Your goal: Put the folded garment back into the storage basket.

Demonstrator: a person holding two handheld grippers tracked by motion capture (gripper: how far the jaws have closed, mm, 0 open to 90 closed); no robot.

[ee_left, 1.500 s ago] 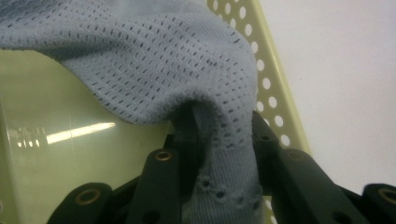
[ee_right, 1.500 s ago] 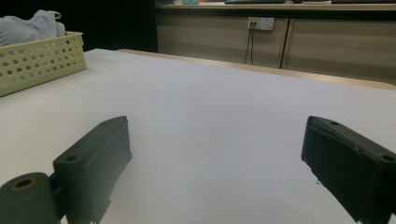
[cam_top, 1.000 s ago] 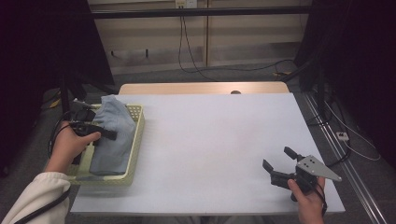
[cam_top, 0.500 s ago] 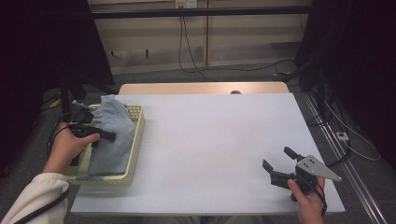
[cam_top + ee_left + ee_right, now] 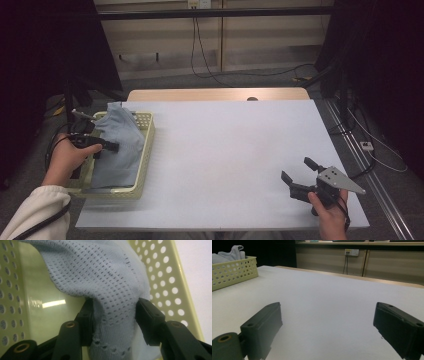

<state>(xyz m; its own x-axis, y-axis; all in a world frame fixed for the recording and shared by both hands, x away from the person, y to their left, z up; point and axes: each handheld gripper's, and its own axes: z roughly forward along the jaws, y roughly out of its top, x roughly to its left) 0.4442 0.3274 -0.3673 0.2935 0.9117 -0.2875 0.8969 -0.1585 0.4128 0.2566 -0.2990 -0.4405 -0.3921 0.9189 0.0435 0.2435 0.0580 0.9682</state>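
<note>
Inside one basket (image 5: 146, 150), one blue cloth (image 5: 120, 147)

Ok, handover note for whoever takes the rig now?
Left gripper: in the basket, jaws have just been opening, cloth between the fingers.
Right gripper: open, empty, low over the table at its near right corner.
Done: cloth lies in the basket, one end draped over the far rim.
Left: probably let go fully, withdraw the left gripper and tuck in the draped end.

Left gripper (image 5: 113, 315) jaws wider (around cloth (image 5: 110, 285))
</note>
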